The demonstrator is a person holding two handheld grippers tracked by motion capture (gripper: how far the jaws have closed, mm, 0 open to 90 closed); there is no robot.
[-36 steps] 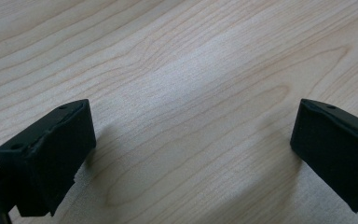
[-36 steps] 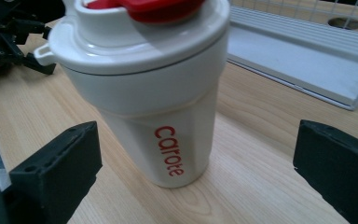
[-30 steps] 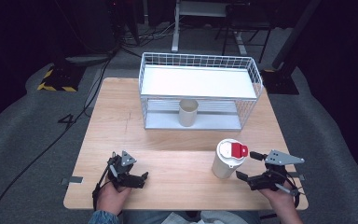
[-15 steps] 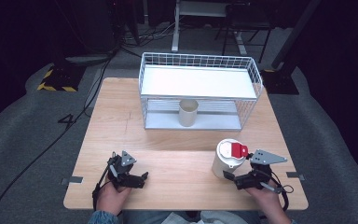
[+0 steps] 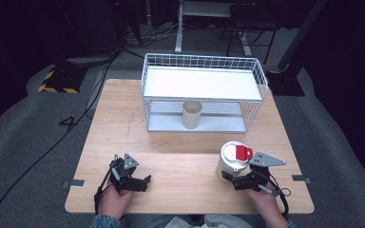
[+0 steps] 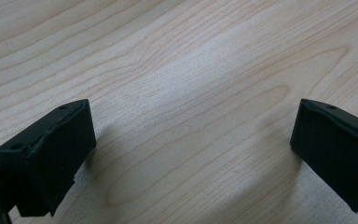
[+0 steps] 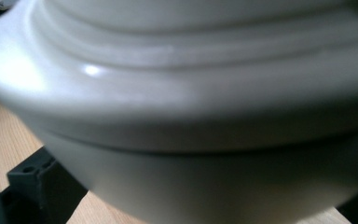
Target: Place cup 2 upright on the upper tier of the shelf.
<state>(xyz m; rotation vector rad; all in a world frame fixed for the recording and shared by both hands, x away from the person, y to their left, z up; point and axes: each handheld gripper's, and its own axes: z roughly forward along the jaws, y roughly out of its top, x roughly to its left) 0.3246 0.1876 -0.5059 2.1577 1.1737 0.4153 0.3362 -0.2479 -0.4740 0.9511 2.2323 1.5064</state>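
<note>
A white lidded cup (image 5: 232,160) with a red tab on its lid stands at the table's front right. My right gripper (image 5: 240,181) is low at the cup's near side, and its jaws reach around the base. In the right gripper view the cup (image 7: 200,107) looms very close, with one black finger (image 7: 32,182) beside its lower left. Whether the jaws press on it is unclear. My left gripper (image 5: 132,179) rests at the front left and is open. Its jaws (image 6: 189,135) stand wide apart over bare wood.
A white wire basket (image 5: 256,80) stands at the back of the wooden table (image 5: 119,128), with a white shelf inside. A beige cup (image 5: 192,114) stands on its lower level. Dark floor and cables surround the table.
My right gripper has moved left and forward up to the white cup, so its jaws now flank the cup. The left gripper and the cup have stayed put.
</note>
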